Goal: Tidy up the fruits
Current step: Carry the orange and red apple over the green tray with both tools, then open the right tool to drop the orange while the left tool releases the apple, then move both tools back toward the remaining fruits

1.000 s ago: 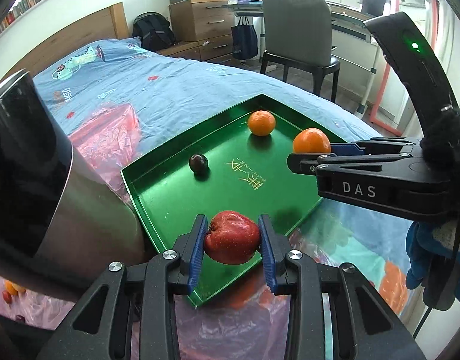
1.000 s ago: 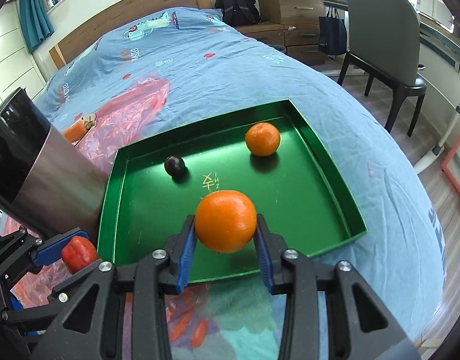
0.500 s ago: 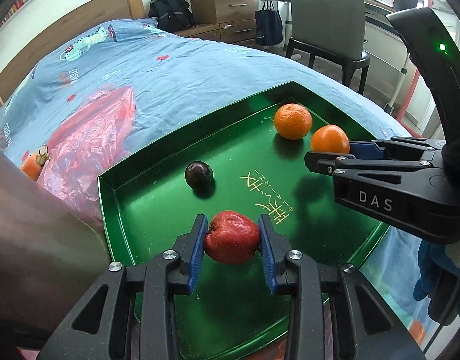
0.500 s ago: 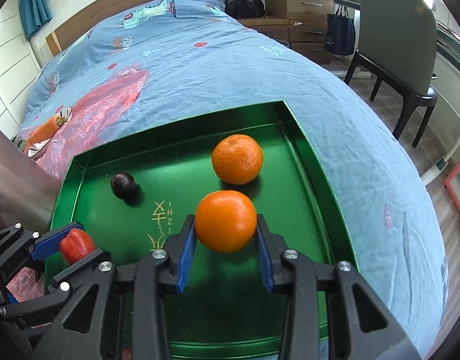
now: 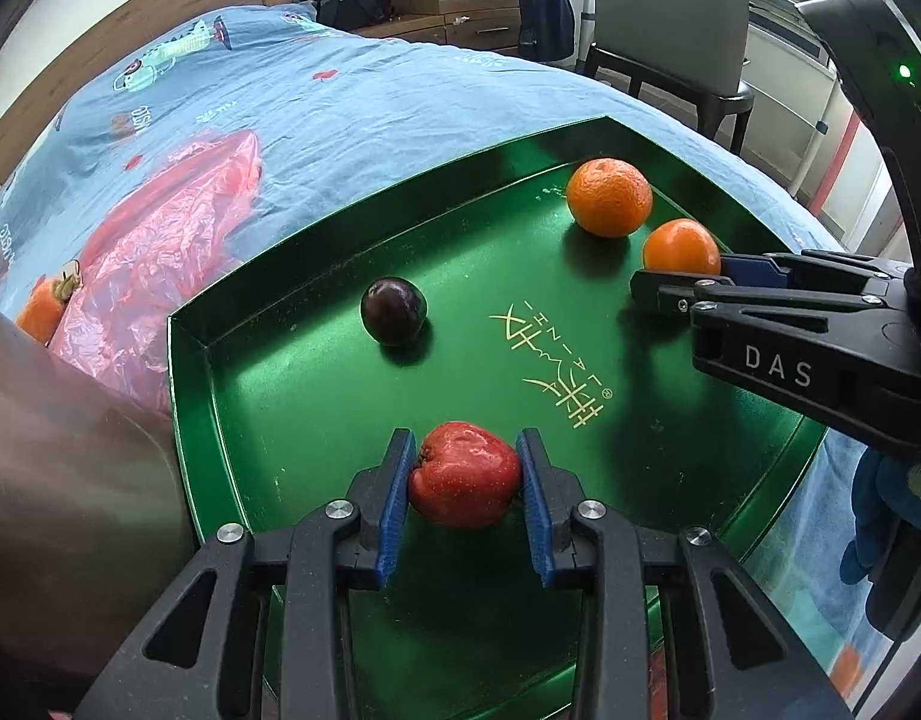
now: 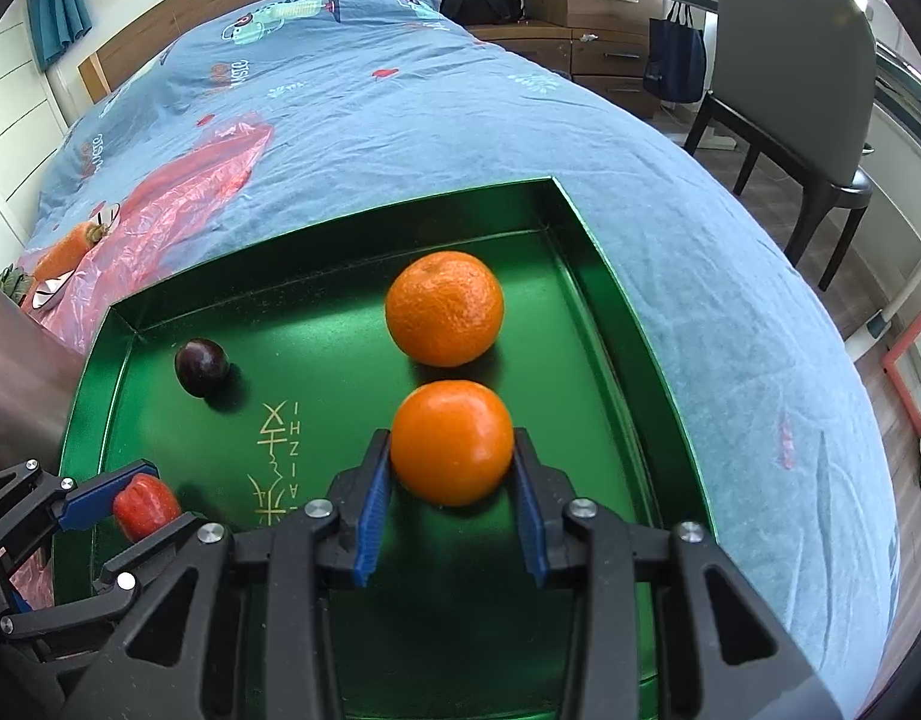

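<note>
Blue patterned bedding covers the bed, and a green tray lies on it beside a sheet of pink plastic. Only the right wrist view takes in the teal curtain at the wall; only the left wrist view shows a blue-gloved hand behind the right gripper.

Seen from the left wrist, the left gripper has its jaws clamped on a red fruit, low over the tray's near part; the fruit's dimpled end faces the left pad, so its axis runs across the jaws. From the right wrist, the right gripper has its jaws closed on an orange, low over the tray, whether touching the floor I cannot tell.

Inside the tray a second orange sits just beyond the held one, near the far right corner, and a dark plum rests toward the far left corner, apart from both. Gold lettering marks the tray floor between them. An orange fruit with a green stalk lies on the plastic outside the tray.
</note>
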Demonstrator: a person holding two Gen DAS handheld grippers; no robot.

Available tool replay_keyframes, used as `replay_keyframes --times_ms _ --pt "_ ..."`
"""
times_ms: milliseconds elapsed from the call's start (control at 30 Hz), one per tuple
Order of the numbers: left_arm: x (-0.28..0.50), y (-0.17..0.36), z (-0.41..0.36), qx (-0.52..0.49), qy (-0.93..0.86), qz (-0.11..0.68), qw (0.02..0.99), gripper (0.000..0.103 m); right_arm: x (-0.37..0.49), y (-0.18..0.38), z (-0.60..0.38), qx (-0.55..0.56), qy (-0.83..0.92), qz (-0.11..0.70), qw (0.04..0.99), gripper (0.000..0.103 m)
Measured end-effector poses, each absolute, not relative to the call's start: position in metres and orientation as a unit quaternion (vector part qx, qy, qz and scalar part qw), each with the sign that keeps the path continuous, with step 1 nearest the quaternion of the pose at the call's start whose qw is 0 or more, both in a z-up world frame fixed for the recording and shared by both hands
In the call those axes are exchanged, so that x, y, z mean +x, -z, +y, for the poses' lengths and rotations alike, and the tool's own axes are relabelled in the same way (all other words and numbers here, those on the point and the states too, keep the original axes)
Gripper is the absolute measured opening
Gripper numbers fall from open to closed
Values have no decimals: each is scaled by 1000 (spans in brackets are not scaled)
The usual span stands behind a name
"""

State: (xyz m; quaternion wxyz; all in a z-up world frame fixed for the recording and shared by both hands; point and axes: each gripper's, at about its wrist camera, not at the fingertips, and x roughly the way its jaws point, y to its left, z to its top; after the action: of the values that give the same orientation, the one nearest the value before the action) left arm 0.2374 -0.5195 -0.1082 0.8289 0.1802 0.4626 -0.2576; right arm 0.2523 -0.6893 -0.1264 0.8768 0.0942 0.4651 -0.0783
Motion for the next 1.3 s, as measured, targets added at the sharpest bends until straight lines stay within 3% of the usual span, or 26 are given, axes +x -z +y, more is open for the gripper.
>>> replay_keyframes --times_ms 133,467,1300 --pt "238 107 -518 179 256 463 830 31 251 126 -688 92 80 466 876 57" --pt "234 96 -511 175 251 450 839 44 243 110 -679 82 80 456 883 62" --pt "141 59 -467 188 358 402 821 45 151 71 -629 88 133 450 879 64"
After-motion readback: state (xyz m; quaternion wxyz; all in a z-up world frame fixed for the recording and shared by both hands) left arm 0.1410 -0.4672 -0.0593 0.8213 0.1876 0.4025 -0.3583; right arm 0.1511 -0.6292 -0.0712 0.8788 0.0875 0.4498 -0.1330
